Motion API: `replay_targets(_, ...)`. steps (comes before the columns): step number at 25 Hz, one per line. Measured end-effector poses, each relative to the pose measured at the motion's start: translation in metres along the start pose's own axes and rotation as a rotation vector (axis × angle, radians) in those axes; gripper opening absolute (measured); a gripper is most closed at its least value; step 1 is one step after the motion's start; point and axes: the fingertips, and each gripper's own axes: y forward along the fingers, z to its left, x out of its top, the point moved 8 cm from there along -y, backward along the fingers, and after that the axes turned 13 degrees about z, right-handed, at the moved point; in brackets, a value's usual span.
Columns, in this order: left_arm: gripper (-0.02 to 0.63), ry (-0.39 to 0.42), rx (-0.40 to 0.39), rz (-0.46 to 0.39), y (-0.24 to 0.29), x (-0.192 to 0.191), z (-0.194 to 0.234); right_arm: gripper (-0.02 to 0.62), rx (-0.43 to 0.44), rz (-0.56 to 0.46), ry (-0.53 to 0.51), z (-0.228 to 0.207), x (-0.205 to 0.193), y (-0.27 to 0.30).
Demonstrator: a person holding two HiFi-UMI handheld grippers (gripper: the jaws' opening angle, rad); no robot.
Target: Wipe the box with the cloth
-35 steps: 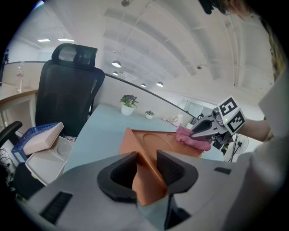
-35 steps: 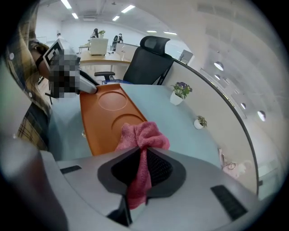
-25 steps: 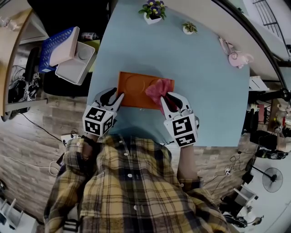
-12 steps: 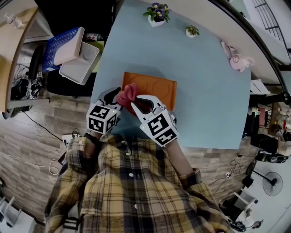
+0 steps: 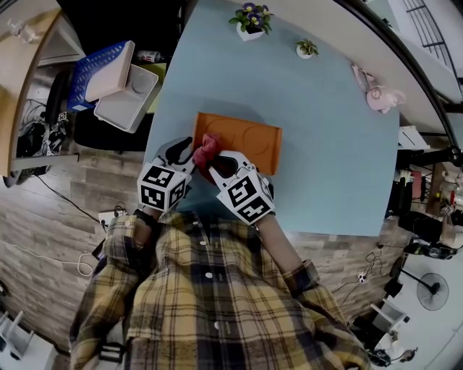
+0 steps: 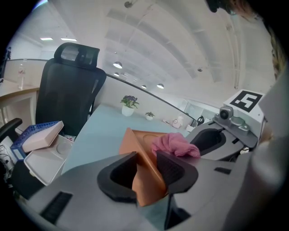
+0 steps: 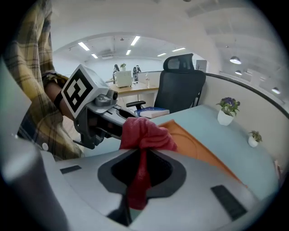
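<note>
Comparing this moment with one second ago, the right gripper point(image 5: 215, 162) has travelled across the orange box point(image 5: 242, 139) from the box's right end to its near-left corner, taking the pink cloth point(image 5: 205, 148) with it. Half a second ago the cloth was already over the left part of the box. It now sits slightly closer to the person and lies bunched on that corner. The left gripper point(image 5: 187, 149) occupies the same position at the near-left corner in all three head views, and the right gripper now stands just beside it. In the right gripper view, the fingers point(image 7: 168, 173) are closed on a hanging fold of the cloth, with the rest of the cloth bulging out above them. In the left gripper view, the left fingers stand fairly wide and are clamped on the corner of the box, with the orange wall running between the two pads. The box rests on the light blue surface point(image 5: 325, 144), well apart from the two small plant pots point(image 5: 249, 18) at the far edge. The only markings that can be made out are the black-and-white square patterns on each gripper's cube point(image 5: 163, 189).
</note>
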Motion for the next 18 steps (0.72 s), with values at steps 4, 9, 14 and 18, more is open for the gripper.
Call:
replay_targets(4, 0.135, 0.005, 0.002, 0.001, -0.001, 0.001, -0.002, 0.049, -0.015, 0.02, -0.025, -0.001, -0.004, -0.005)
replay_targets(9, 0.136, 0.004, 0.0, 0.002, -0.001, 0.0, -0.001, 0.049, -0.039, 0.052, -0.005, -0.009, -0.019, -0.013)
replay_targets(14, 0.136, 0.003, 0.0, -0.001, -0.001, 0.0, -0.001, 0.049, -0.07, 0.088, 0.044, -0.021, -0.041, -0.027)
replay_targets(18, 0.135, 0.002, 0.001, -0.002, 0.0, 0.0, -0.001, 0.049, -0.097, 0.12, 0.081, -0.03, -0.058, -0.036)
